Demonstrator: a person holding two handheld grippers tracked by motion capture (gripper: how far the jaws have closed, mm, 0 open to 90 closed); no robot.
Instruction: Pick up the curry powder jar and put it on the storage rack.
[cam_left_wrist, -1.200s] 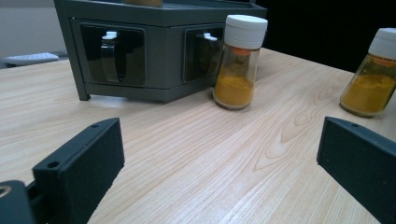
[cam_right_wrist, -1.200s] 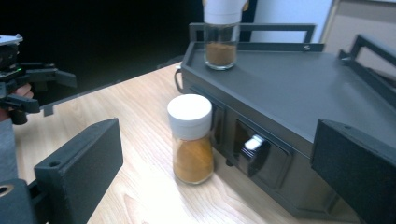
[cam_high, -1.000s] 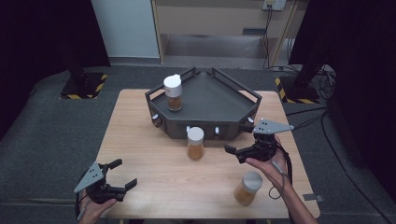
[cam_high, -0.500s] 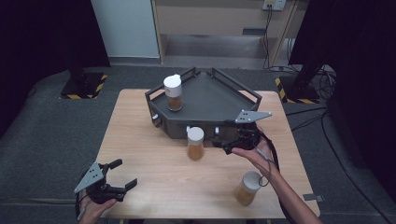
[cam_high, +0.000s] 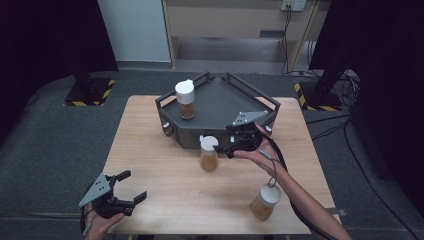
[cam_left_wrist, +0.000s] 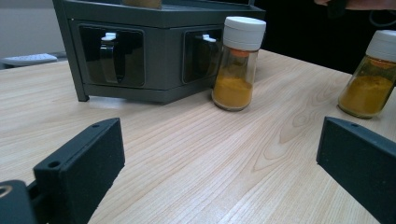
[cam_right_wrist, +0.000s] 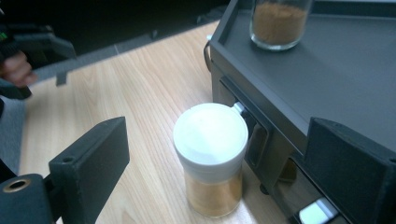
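Three white-lidded spice jars hold orange-brown powder. One jar stands on the dark grey tray. A second jar stands on the table just in front of the tray. The third jar stands near the front right edge. My right gripper comes at the second jar from its right. Its jaws have just been closing, and the jar stands between them, apart from both pads. At the front left my left gripper rests open with nothing in it.
The tray's front wall has dark recessed windows and sits close behind the second jar. Bare wooden table lies between the two grippers. Dark floor surrounds the table, and stands with yellow-black bases are at the back.
My right gripper has moved left and slightly away from me, from beside the front right jar to the jar in front of the tray. The left gripper has kept still.
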